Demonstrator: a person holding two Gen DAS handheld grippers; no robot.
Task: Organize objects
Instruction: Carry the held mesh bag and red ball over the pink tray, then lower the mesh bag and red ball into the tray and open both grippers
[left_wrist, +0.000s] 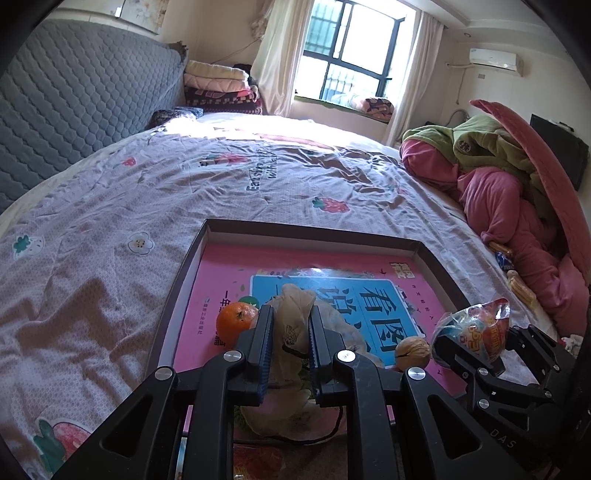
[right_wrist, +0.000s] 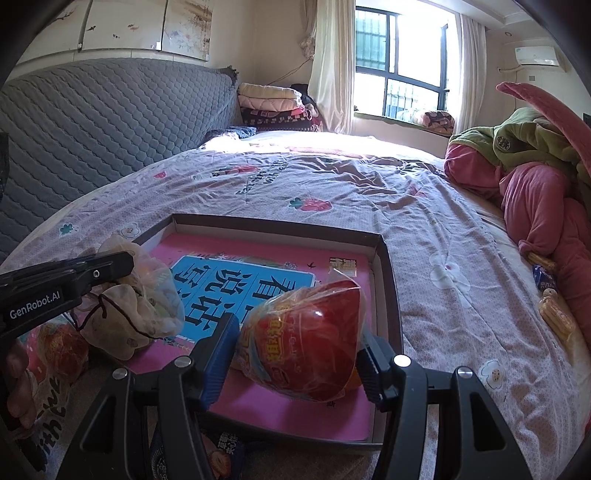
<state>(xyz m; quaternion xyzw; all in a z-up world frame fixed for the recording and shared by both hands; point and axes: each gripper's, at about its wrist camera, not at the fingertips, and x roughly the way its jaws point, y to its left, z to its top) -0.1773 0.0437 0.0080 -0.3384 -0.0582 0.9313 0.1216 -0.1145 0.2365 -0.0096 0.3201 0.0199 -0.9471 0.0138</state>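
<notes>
**Over the tray on the bed: both tools loaded**

Across the pink book (left_wrist: 229, 273) lying inside the shallow dark-rimmed tray (left_wrist: 314, 230), large Chinese characters fill a blue panel, with "看图" legible from the left wrist view; smaller print along the spine is too fine to read. "GenRobot.AI" is printed in white on the side of the left tool (right_wrist: 110, 264) as the right camera sees it, and "DAS" is moulded into the right tool's (left_wrist: 496, 354) frame in the left camera.

From its own camera the left tool (left_wrist: 290, 332) is clamped on a pale translucent drawstring pouch (left_wrist: 291, 306), which bulges up between the blue-padded fingers and hangs below them with its dark cord trailing; the pouch hangs over the near-left part of the tray. The right tool (right_wrist: 295, 354) grips a clear-wrapped red snack pack (right_wrist: 314, 336) with orange-yellow lettering I cannot read, held above the tray's near-right corner.

An orange (left_wrist: 236, 321) sits on the book just left of the left tool's fingers, and a walnut (left_wrist: 412, 352) lies between the two tools. Outside the tray, on the flower-and-strawberry printed bedspread (left_wrist: 110, 206), wrapped snacks (right_wrist: 554, 314) lie near a heap of pink and green bedding (right_wrist: 535, 192) on the right. More packets lie under the tools at the near edge.
</notes>
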